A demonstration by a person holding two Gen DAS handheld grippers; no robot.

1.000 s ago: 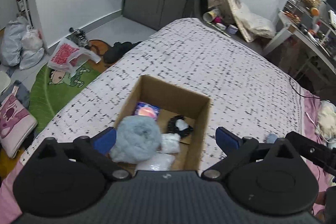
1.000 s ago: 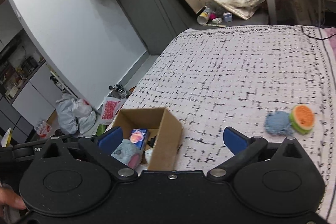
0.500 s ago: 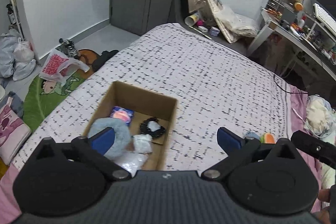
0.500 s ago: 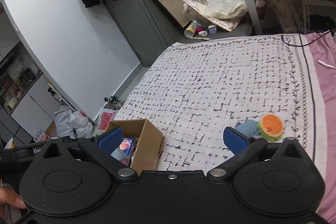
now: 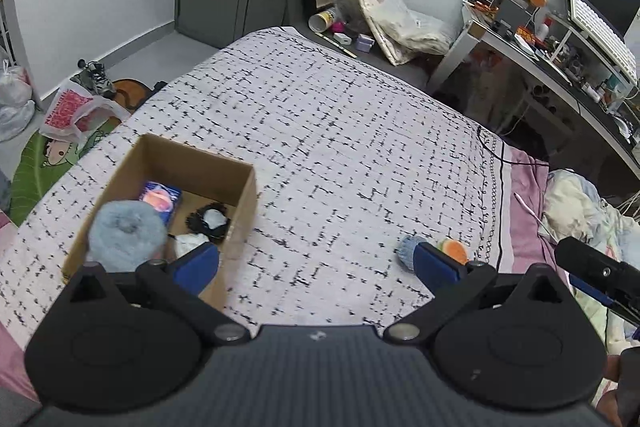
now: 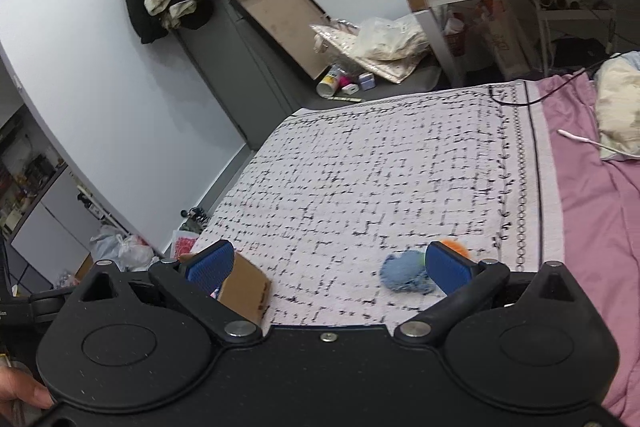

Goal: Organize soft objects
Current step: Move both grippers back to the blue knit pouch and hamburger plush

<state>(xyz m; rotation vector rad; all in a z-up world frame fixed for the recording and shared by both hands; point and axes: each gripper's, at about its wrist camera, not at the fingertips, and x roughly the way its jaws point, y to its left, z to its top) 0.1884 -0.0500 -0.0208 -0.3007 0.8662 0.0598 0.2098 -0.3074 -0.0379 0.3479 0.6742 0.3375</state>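
White bedding with a black dashed grid (image 5: 340,147) covers the bed, with a pink sheet (image 6: 592,227) along its right side and a cluttered desk (image 5: 540,47) beyond at about 2 o'clock. On the bedding in the left wrist view, an open cardboard box (image 5: 240,195) sits at roughly 9 o'clock; it holds a fluffy pale-blue plush (image 5: 126,233), a blue packet with a pink print (image 5: 162,197), a black frilly item with a white centre (image 5: 208,221) and a white soft bundle (image 5: 188,243). Compared with a second ago, the box lies farther left and looks smaller in that view, and more of the bed and desk shows on the right.

Well apart from the box, at about 4 o'clock, a small blue knitted piece (image 5: 406,251) lies touching an orange-and-green round plush (image 5: 454,249). These two were out of the left view a second ago.

Left gripper (image 5: 316,263): jaws spread wide, holding nothing, the blue pads (image 5: 196,265) over the box's near corner and beside the knitted piece. Right gripper (image 6: 326,263): likewise spread and empty. In its view the blue knitted piece (image 6: 404,273) now sits just inside the right pad, with the orange plush (image 6: 456,247) peeking behind that pad, where earlier both lay farther right and higher. Only a corner of the box (image 6: 244,287) remains visible at 8 o'clock there.
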